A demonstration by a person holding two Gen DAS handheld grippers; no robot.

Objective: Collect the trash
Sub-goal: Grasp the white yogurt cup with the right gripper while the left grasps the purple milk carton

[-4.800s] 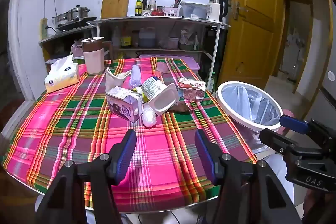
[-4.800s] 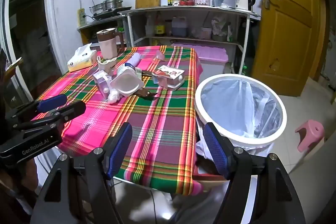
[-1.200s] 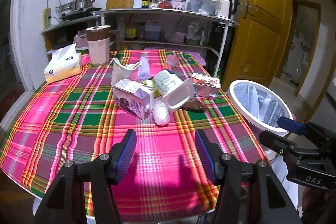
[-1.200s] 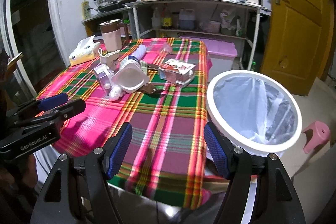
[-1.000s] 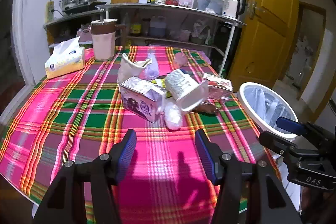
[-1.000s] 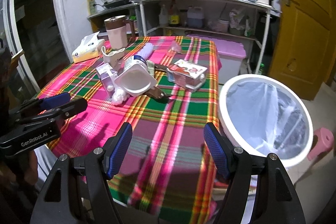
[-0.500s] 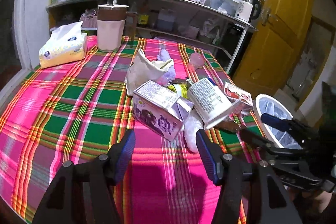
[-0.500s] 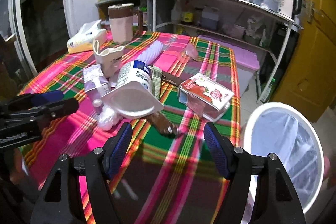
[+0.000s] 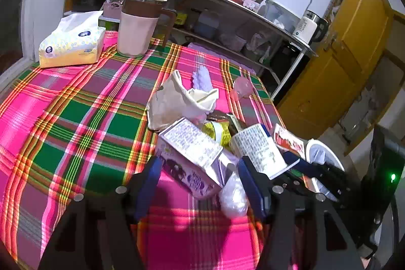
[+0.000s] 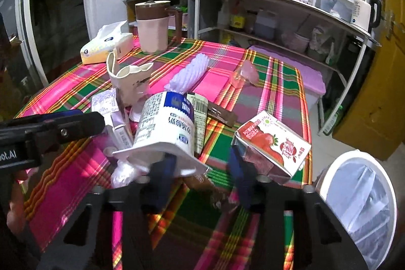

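Observation:
Trash lies piled on the plaid tablecloth (image 9: 83, 123). My left gripper (image 9: 202, 184) is open, its fingers on either side of a purple milk carton (image 9: 192, 158); a clear wrapper (image 9: 233, 194) lies beside it. My right gripper (image 10: 202, 173) is open just in front of a white tub (image 10: 164, 130) on its side and a red strawberry carton (image 10: 273, 146). A brown wrapper (image 10: 202, 181) lies between its fingers. A torn paper bag (image 9: 177, 100), a purple foam sleeve (image 10: 189, 74) and a pink cup (image 10: 243, 77) lie farther back. The lined white bin (image 10: 364, 214) stands right of the table.
A pink jug with a brown lid (image 9: 139, 24) and a tissue pack (image 9: 73, 44) stand at the table's far left. Metal shelves with bottles and a kettle (image 10: 364, 9) line the back wall. A yellow door (image 9: 349, 62) is at the right.
Both grippers have moved forward over the table and down to the trash pile. The left now straddles the purple carton; the right has come up to the tub and strawberry carton. Both stay open.

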